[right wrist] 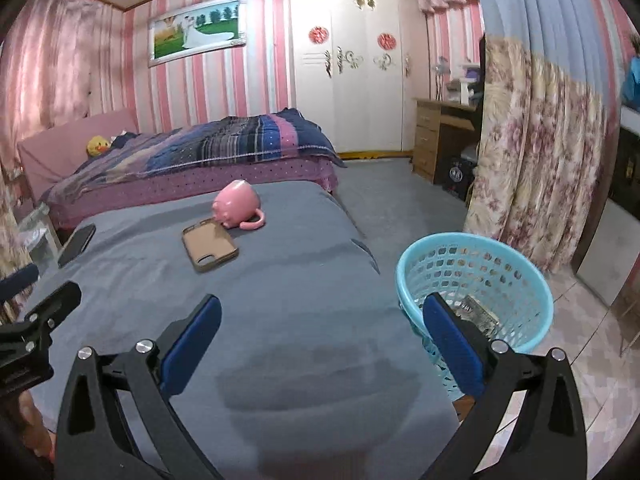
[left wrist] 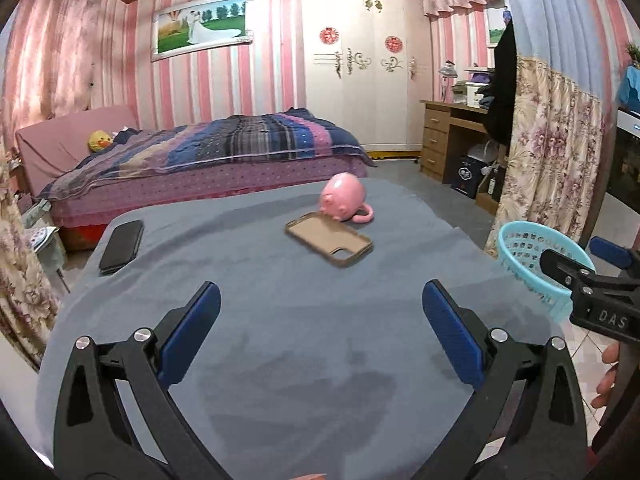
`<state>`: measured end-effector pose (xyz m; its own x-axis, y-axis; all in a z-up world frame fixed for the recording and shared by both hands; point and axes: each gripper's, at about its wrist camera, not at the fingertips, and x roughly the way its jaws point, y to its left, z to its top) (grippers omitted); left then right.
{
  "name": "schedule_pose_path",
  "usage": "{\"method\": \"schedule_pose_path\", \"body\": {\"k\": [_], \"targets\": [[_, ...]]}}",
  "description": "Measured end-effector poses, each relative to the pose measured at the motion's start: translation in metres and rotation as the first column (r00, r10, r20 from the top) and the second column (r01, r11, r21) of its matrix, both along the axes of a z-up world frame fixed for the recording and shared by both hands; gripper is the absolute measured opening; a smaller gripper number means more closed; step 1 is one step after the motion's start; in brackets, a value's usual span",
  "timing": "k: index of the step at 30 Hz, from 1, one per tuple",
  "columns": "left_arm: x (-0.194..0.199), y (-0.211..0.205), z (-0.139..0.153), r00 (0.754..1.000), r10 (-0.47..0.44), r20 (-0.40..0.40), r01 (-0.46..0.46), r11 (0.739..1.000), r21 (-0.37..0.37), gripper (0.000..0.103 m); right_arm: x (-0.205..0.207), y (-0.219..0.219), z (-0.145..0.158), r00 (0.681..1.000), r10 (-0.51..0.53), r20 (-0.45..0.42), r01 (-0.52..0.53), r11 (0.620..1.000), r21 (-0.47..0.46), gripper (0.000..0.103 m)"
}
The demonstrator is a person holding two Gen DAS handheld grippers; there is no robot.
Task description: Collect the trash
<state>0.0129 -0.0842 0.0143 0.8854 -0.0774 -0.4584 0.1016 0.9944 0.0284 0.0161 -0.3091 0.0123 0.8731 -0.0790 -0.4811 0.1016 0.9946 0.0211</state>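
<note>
A turquoise plastic basket (right wrist: 520, 276) stands on the floor by the table's right edge, with a flat grey wrapper-like piece (right wrist: 478, 312) at its bottom. My right gripper (right wrist: 322, 304) is open and empty above the grey cloth; its right finger overlaps the basket's near rim. It also shows at the right edge of the left wrist view as the right gripper (left wrist: 580, 254), in front of the basket (left wrist: 520, 252). Over the near middle of the table, my left gripper (left wrist: 320, 292) hangs open and empty. On the cloth farther off lie a brown phone case (left wrist: 330, 240), a tipped pink mug (left wrist: 342, 196) and a black phone (left wrist: 122, 246).
The table (right wrist: 300, 320) is draped in grey cloth. Behind it stands a bed (left wrist: 224, 152). A floral curtain (right wrist: 536, 152) hangs right of the basket, with a wooden desk (left wrist: 440, 136) beyond. A person's hand (left wrist: 608, 376) shows at the right edge.
</note>
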Motion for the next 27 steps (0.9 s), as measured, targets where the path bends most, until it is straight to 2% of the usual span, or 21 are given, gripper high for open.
{"method": "schedule_pose_path", "body": {"k": [6, 13, 17, 21, 27], "targets": [[-0.015, 0.027, -0.004, 0.999, 0.044, 0.015, -0.044, 0.999, -0.024, 0.098, -0.020, 0.032, 0.002, 0.998, 0.039, 0.054, -0.038, 0.999, -0.019, 0.099], [-0.018, 0.048, -0.007, 0.998, 0.064, 0.031, -0.062, 0.997, -0.051, 0.098, -0.024, 0.052, -0.002, 0.996, 0.065, 0.060, -0.063, 0.997, -0.047, 0.099], [-0.011, 0.052, -0.008, 0.998, 0.062, 0.028, -0.060, 0.996, -0.073, 0.098, -0.022, 0.057, -0.004, 0.996, 0.062, 0.058, -0.059, 0.997, -0.044, 0.099], [-0.007, 0.050, -0.009, 0.998, 0.053, 0.030, -0.052, 0.997, -0.057, 0.098, -0.018, 0.063, -0.007, 0.996, 0.060, 0.059, -0.055, 0.996, -0.074, 0.099], [-0.004, 0.051, -0.010, 0.998, 0.059, 0.026, -0.057, 0.996, -0.062, 0.098, -0.021, 0.059, -0.005, 0.995, 0.051, 0.089, -0.046, 0.997, -0.053, 0.099]]}}
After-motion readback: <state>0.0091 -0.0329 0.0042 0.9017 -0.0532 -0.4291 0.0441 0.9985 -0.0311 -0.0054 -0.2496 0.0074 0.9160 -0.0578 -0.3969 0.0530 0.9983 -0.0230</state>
